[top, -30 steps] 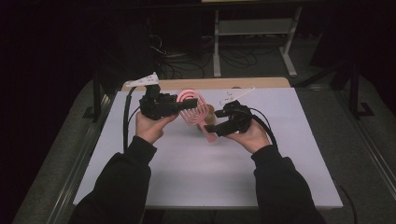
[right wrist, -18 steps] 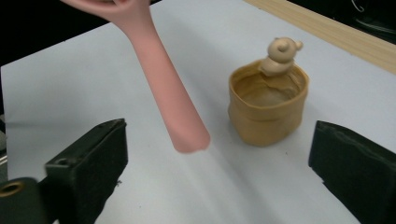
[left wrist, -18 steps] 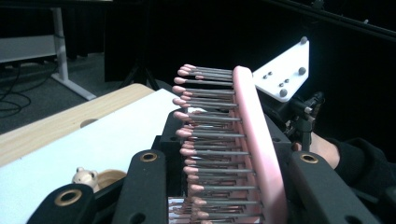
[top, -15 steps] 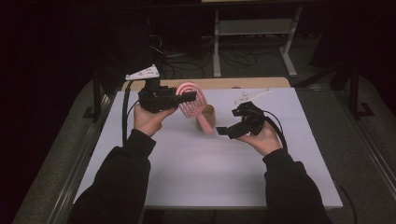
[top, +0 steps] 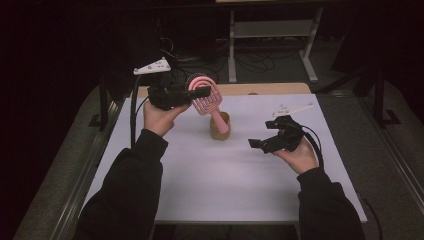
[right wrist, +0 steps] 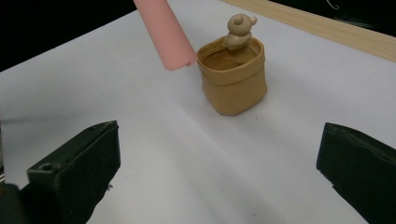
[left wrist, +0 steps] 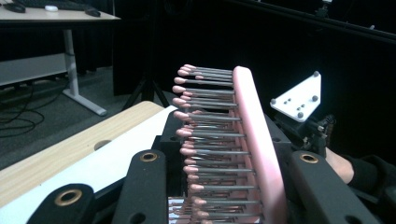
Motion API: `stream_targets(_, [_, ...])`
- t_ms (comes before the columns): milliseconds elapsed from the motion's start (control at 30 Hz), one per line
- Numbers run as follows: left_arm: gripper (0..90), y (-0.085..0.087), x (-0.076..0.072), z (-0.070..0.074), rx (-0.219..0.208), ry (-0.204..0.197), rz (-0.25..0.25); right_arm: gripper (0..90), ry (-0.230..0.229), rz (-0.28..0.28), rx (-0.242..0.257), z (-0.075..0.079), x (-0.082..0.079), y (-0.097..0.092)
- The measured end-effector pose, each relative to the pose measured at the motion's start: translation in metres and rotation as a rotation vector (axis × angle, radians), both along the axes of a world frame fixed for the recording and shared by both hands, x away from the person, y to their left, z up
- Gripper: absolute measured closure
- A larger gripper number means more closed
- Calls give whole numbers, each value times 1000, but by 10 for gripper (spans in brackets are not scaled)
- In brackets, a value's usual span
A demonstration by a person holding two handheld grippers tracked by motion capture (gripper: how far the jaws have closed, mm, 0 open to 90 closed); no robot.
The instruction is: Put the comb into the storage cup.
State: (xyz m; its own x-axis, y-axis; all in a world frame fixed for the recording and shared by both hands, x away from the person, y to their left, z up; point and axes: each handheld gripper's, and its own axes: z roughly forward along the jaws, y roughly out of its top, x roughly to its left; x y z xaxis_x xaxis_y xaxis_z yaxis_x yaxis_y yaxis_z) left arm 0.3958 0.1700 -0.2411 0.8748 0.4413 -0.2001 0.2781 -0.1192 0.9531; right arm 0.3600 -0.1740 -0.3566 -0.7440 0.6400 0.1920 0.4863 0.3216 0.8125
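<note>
the left gripper [top: 202, 93] clamps the pink brush [top: 206, 98] by its head, handle angled down just above the tan holder [top: 219, 126] mid-table. the right gripper [top: 261, 144], its jaws having just been opening, is spread wide and empty, off to the holder's right. pickup looks done; lowering the handle into the holder is left.

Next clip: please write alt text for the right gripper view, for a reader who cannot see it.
A small tan fabric pot with a little figure on its rim stands on the white table, and the end of a pink brush handle hangs in the air beside its rim. The right tongs frame the foreground, jaws wide open with nothing between them.
</note>
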Motion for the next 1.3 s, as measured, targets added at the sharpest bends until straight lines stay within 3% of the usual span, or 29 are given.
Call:
stream_targets(500, [632, 0, 7, 14, -24, -35, 29, 0, -26, -38, 55, -16, -25, -35])
stream_targets(833, [632, 12, 11, 17, -46, -57, 80, 0, -43, -17, 79, -22, -40, -47])
stream_targets(1000, [632, 17, 19, 16, -60, -53, 111, 0, -52, -24, 75, -28, -47, -52])
stream_targets(1300, [632, 17, 29, 8, -39, -43, 133, 0, -73, -46, 81, -37, -56, -61])
